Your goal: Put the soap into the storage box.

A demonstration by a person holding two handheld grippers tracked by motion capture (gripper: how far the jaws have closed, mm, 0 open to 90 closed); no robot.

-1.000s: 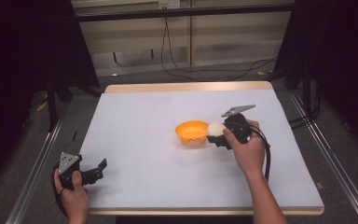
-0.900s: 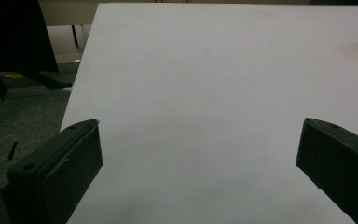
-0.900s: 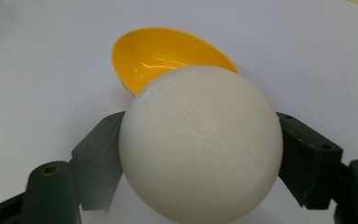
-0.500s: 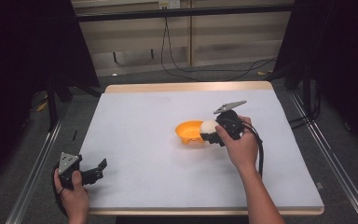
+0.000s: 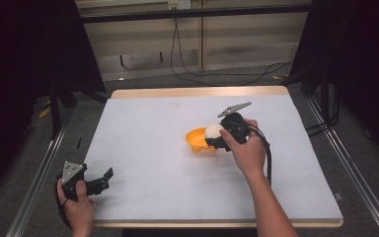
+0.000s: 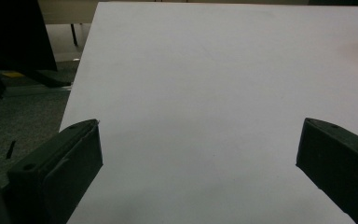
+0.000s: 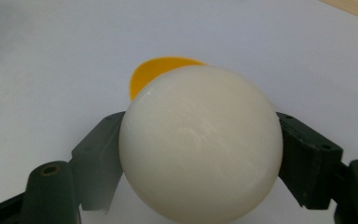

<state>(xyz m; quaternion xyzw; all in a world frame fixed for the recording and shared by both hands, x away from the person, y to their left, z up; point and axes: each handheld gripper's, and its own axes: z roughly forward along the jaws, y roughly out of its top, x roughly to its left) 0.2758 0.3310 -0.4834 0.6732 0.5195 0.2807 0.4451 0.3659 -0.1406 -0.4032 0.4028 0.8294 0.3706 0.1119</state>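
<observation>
Shifted leftward, the right hand-held gripper (image 5: 216,138) clamps a smooth, glossy white ball (image 7: 200,142) over the shallow orange plastic bowl (image 5: 197,141) mid-frame. Lower left, the left hand-held gripper (image 5: 103,179) rests gaping on the matte white worktop (image 5: 148,148).

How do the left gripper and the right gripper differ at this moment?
The left gripper has its jaws wide open with nothing between them; the right gripper is shut on a white ball. The left gripper sits at the table's near left corner; the right gripper is beside the orange bowl. Each is held in a hand.

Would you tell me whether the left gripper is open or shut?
Open: the left gripper shows its black jaws wide apart over bare white table.
</observation>
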